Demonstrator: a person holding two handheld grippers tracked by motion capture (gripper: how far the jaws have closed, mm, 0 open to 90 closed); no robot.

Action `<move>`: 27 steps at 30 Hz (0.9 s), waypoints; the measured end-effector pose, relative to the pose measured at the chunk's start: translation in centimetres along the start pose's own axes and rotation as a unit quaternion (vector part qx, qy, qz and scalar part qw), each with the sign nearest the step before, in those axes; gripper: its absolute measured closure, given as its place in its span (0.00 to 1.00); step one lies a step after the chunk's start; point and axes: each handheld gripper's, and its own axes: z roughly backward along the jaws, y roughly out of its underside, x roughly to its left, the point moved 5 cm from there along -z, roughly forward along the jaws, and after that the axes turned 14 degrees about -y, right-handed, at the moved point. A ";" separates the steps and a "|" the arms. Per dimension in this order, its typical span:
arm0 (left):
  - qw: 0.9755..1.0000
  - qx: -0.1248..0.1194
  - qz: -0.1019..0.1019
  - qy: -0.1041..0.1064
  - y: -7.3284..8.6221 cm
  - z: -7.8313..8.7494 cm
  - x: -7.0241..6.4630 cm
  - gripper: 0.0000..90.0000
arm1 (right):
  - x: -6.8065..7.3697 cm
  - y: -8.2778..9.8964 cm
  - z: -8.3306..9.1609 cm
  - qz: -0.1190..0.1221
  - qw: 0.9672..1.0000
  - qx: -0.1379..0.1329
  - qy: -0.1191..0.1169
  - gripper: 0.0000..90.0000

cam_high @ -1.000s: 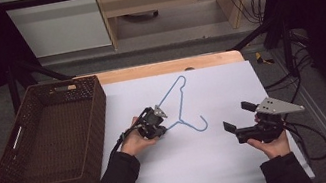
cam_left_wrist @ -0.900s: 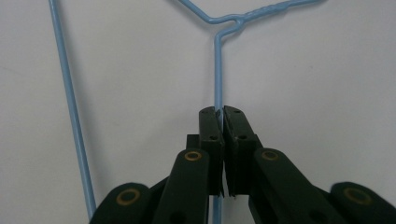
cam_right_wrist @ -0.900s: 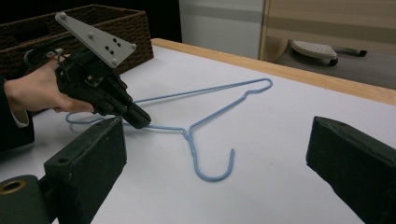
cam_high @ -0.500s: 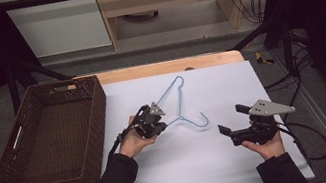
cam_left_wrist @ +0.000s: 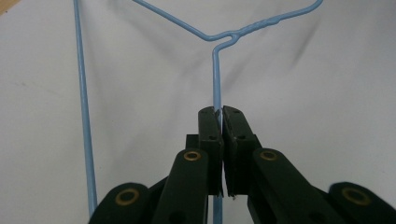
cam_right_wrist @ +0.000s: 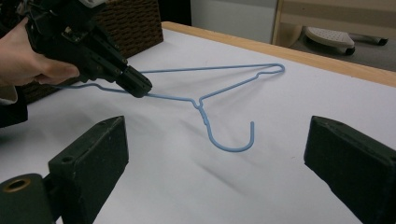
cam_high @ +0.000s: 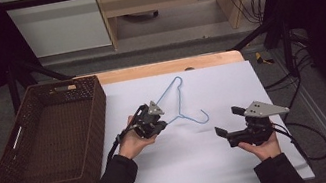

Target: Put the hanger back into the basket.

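A blue wire hanger (cam_high: 179,99) hangs a little above the white sheet, its shadow below it. My left gripper (cam_high: 162,123) is shut on one of its straight wires. In the left gripper view the wire (cam_left_wrist: 216,74) runs up from between the closed pads of the gripper (cam_left_wrist: 222,112). My right gripper (cam_high: 229,121) stands open to the right of the hook, level and pointing left. In the right gripper view the hanger (cam_right_wrist: 232,86), hook down, floats beyond my right gripper (cam_right_wrist: 217,140), with the left gripper (cam_right_wrist: 137,86) clamped on its wire.
A dark brown wicker basket (cam_high: 98,108) stands at the table's left edge, also seen as the basket (cam_right_wrist: 135,18) behind the left hand. The white sheet (cam_high: 205,170) covers the wooden tabletop. Cables trail off the table's right side.
The hanger has come up off the sheet a little in the left gripper, its hook end swinging slightly. The right gripper has hardly moved.
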 end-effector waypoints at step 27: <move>0.998 -0.047 0.044 -0.009 -0.3 2.2 0.9 0.97 | 0.4 1.1 -5.2 -0.010 0.999 0.041 -0.033 0.12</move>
